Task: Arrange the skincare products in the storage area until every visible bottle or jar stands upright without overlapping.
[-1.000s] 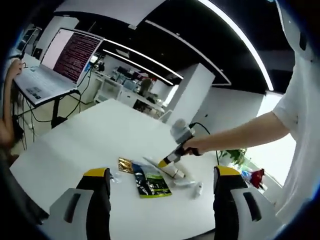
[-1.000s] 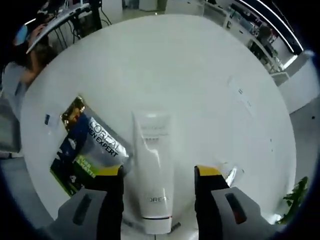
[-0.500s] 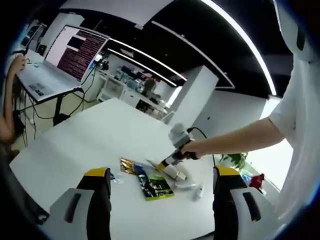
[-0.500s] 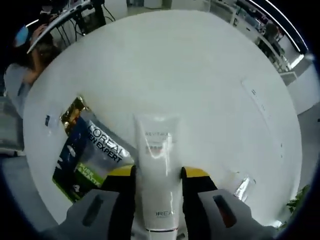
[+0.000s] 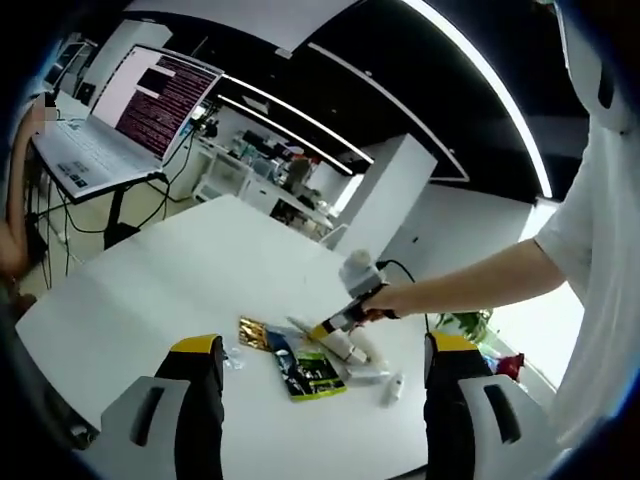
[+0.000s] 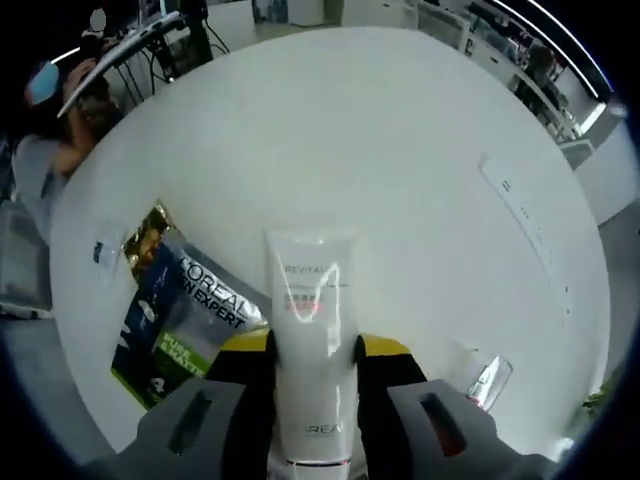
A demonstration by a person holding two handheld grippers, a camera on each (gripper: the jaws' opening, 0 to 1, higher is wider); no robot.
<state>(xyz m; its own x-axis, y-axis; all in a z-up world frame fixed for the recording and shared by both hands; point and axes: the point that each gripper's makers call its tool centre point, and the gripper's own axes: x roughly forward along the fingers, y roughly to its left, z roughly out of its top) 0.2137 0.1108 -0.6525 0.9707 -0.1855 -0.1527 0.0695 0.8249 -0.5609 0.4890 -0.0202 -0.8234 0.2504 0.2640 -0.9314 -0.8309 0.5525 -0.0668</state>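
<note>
1. In the right gripper view, the right gripper [image 6: 312,350] has its yellow-tipped fingers [image 6: 244,343] clenched on the lower body of a white tube [image 6: 311,350], one finger pressed against each side of it.
2. The white tube (lettered "REVITAL…" near its flat crimped end) points away from the camera over the white counter [image 6: 400,150], its cap end down between the fingers; whether it rests on the counter or is lifted off it cannot be told.
3. Just left of the tube lies a dark sachet [image 6: 185,320] printed "L'OREAL … EXPERT", flat on the counter, with a gold foil packet [image 6: 147,228] showing at its far left corner.
4. To the right of the fingers, near the counter's edge, a small clear sample packet [image 6: 485,380] lies flat.
5. In the left gripper view, the left gripper [image 5: 315,365] has its fingers [image 5: 197,348] released and spread wide with nothing between them, held well above the near edge of the counter [image 5: 180,270].
6. Beyond them, the person's hand [image 5: 385,297] holds the right gripper [image 5: 338,322] down at the cluster of products: the dark sachet [image 5: 310,370], the gold packet [image 5: 252,331] and a small white item [image 5: 390,385] lying to the right.
7. Far left stands an open laptop [image 5: 120,120] on a stand.
</note>
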